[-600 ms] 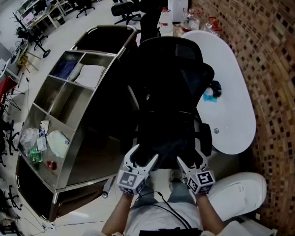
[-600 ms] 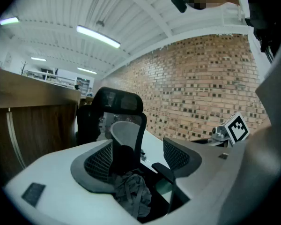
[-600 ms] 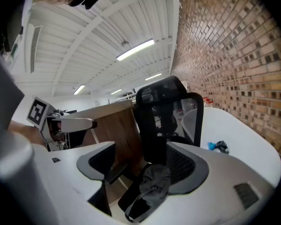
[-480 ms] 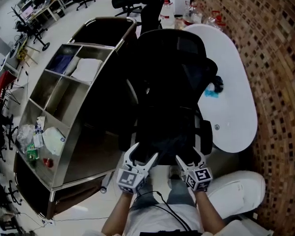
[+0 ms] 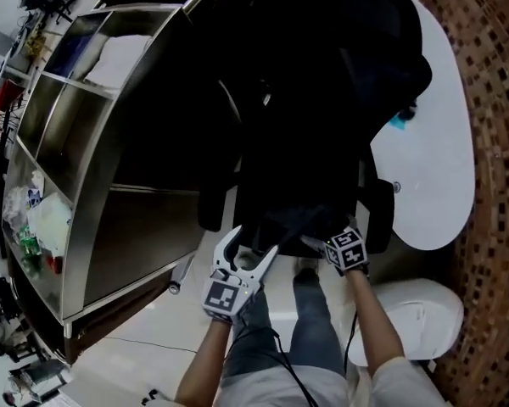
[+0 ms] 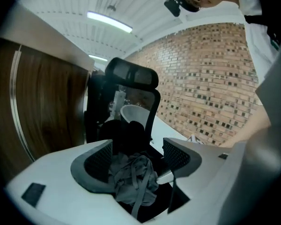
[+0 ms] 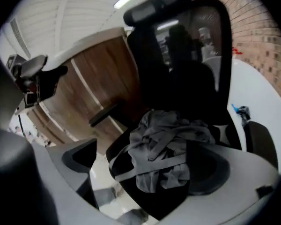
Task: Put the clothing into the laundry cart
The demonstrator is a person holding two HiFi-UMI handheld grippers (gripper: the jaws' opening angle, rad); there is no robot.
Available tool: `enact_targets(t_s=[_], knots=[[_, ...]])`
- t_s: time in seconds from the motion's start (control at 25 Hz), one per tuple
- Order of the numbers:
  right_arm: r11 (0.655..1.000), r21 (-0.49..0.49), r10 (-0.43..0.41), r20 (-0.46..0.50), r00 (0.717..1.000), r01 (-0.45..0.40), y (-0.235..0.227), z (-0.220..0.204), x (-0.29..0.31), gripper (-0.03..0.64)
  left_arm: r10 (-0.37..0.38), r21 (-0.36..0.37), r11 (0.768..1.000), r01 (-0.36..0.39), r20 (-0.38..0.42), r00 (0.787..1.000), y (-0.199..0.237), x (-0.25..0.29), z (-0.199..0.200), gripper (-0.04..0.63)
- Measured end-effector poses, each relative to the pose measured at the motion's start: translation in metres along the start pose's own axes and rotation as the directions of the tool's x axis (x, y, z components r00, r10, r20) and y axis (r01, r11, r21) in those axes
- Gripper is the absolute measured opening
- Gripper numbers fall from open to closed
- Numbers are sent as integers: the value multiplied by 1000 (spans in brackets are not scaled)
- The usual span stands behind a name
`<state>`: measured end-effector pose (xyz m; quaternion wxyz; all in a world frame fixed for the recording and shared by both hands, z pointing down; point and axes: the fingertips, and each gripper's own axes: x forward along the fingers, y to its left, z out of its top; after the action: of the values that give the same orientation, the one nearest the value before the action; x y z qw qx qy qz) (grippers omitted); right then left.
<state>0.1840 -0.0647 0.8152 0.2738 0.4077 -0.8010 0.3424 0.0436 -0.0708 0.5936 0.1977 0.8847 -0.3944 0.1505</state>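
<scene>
The step in hand looks like the pick-up: nothing has gone into the cart from here yet, and the clothing, a crumpled grey garment (image 7: 166,149), lies in a heap on the front of the seat of a black office chair (image 5: 322,100). Both tools are lowered to the seat edge. The left gripper (image 5: 250,246) is released, its jaws standing apart with the garment framed between them and just ahead, and no pad presses on the cloth. The right gripper (image 5: 324,244) is likewise spread wide, with the heap close in front of it and a fold draped near its right-hand jaw, but not pinched. The next move probably calls for pushing one pair of jaws into the bunched fabric, closing on a thick fold rather than a loose strap, then lifting clear of the seat and carrying leftward. The laundry cart (image 5: 110,91) stands just beside the chair on the person's left, a metal body divided into open compartments. The far compartment holds a blue item (image 5: 72,47) and a white folded cloth (image 5: 123,58); the near one holds clear bags and small bottles (image 5: 34,223). Which part is meant for the garment cannot be told
</scene>
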Motion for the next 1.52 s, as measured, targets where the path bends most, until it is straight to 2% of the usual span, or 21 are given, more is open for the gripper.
enact_targets(t_s=[0.08,0.16,0.32,0.48,0.6,0.76,0.84,1.04,1.12,1.2,1.24,1.28,1.32,1.4,1.52], knots=[[993,-95,60,-123,991,-72,-3,-7,33,637,-17,12,1000,17,-30,999,2,8,-19,321],[980,-171,63,-190,980,-96,-8,-7,61,637,-16,-11,1000,15,-51,999,4,10,-30,321],[955,-296,-39,-193,980,-21,-30,6,113,638,5,-64,998,-10,-88,996,19,11,-55,321],[935,-354,-115,-229,967,27,-48,-14,150,638,20,-77,997,-29,-107,994,34,16,-79,321],[918,-396,-142,-272,952,24,-58,-30,177,638,40,-80,996,-49,-113,993,45,24,-85,321],[912,-410,-187,-384,904,14,-70,-58,227,637,69,-62,995,-77,-124,990,70,26,-93,321],[911,-411,-217,-407,887,34,-76,-62,244,634,77,-54,995,-84,-125,989,78,28,-96,321],[908,-419,-194,-406,893,8,-80,-44,255,630,105,-67,991,-114,-124,987,89,25,-98,321],[913,-407,-186,-388,903,13,-78,-39,255,610,114,-67,990,-122,-120,986,95,24,-94,321],[927,-373,-178,-365,914,32,-79,-33,249,558,111,-67,991,-119,-112,988,95,24,-90,321],[939,-341,-171,-352,920,44,-80,-28,245,464,107,-69,991,-115,-107,988,94,24,-88,321],[952,-300,-161,-341,926,55,-83,-23,241,333,105,-75,991,-113,-103,989,92,24,-87,321],[965,-254,-145,-333,932,59,-85,-20,237,256,104,-82,990,-112,-101,989,90,24,-86,321],[987,-156,-90,-313,945,42,-88,-20,233,193,101,-93,990,-110,-99,990,86,23,-84,321],[1000,-14,6,-230,973,-9,-78,-12,220,167,87,-98,991,-95,-88,992,79,21,-81,321]])
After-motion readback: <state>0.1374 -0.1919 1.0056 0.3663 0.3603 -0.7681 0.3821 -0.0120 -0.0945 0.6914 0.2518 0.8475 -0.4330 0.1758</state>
